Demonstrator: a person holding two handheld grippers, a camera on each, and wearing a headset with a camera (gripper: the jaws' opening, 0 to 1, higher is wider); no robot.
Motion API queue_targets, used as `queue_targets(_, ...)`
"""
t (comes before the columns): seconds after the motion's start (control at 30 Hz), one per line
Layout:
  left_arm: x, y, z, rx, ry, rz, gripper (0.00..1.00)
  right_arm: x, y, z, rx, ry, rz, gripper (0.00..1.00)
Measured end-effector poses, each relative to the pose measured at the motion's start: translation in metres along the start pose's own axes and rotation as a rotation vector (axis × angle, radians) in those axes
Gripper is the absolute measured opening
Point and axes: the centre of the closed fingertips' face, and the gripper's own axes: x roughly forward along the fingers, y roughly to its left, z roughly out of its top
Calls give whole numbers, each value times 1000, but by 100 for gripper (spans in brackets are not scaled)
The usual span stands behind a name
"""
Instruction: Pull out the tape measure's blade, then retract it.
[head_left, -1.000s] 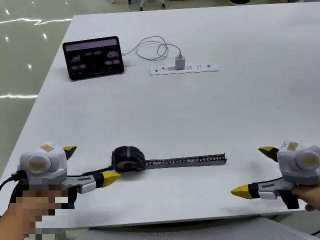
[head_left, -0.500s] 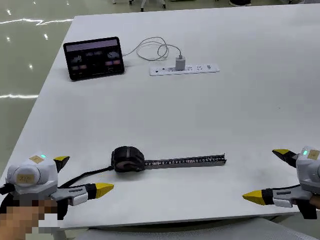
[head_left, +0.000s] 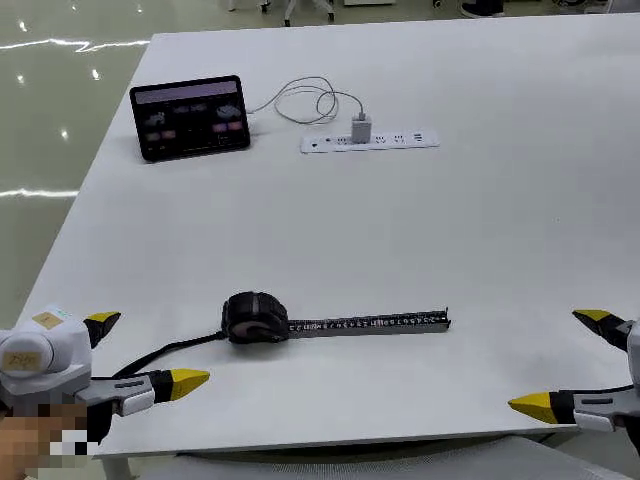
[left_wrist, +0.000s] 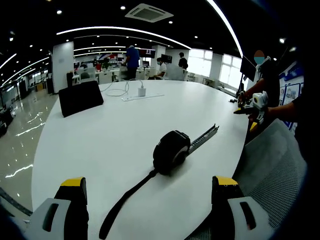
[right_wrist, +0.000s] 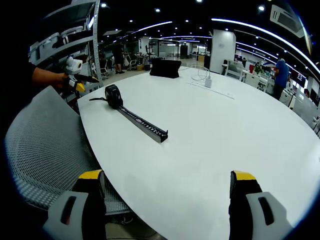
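— Where is the tape measure?
— It lies on the white worktop, near the front edge. The round black case is on the left. Its blade is pulled out and lies flat, pointing to the right.
— Is anyone holding it?
— No. Both grippers are apart from it. The left gripper is at the front left corner, near the case. Its jaws are spread wide with nothing between them.
— And the other one?
— The right gripper is at the front right, well apart from the tip of the blade. Its jaws are spread wide too and hold nothing.
— What is that black string?
— That is a strap. It runs from the case toward the left gripper and lies on the worktop.
— What else is there?
— At the far side a dark tablet stands up. Near it lies a white power strip with a white plug in it. A looped cable runs from the plug toward the tablet.
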Motion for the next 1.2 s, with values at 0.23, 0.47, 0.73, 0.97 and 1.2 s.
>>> queue_targets(0.23,1,-2,-1,-11,12,-10,100,-6,-1,-5,6,3,-5,100)
queue_targets(0.47,-1,2,1,-13,12,0,100,-8,-4,-6,12,1,-9,100)
queue_targets(0.73,0,0,0,-13,23,-5,100,-6,-2,-4,5,3,0,100)
queue_targets(0.97,0,-3,-5,-7,38,-14,100,-5,-3,-6,0,8,3,100)
queue_targets(1.2,1,-4,-4,-14,35,-12,100,-5,-5,-4,-6,6,0,100)
